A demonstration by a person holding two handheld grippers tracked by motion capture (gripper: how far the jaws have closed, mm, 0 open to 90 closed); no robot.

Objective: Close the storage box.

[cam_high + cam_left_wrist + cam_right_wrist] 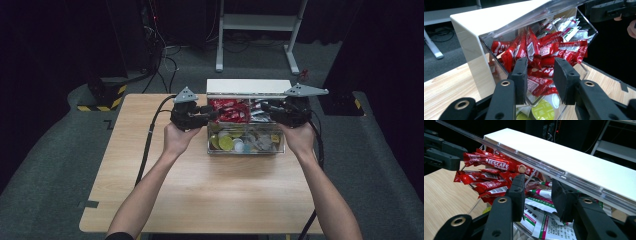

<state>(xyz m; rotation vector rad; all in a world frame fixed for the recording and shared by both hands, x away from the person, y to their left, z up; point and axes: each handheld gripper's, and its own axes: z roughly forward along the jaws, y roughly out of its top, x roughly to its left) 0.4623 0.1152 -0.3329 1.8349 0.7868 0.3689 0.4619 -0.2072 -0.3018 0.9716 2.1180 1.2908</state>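
Forearms reach in from the near edge of the wooden counter [210, 195], each hand holding a gripper at one end of a clear organizer box [246, 145]. At the box's left end, the left gripper [540, 80] has its fingers [520, 77] apart with nothing between them; the box's clear corner stands just beyond their tips. Straight ahead of them, behind the clear wall, red coffee sachets [541, 51] are stacked in the upper compartment, and below the tips lie round capsules [542, 111] in the lower front compartment. Over the sachets the box's white lid [248, 86] tilts upward. Right of the red sachets sits a pile of white-and-green sachets [544, 220], directly under the right gripper [537, 195], which is at the box's right end. Its fingers [517, 195] are also apart and empty, reaching under the lid's clear front edge. Beyond them the left gripper's black body shows at the far end.
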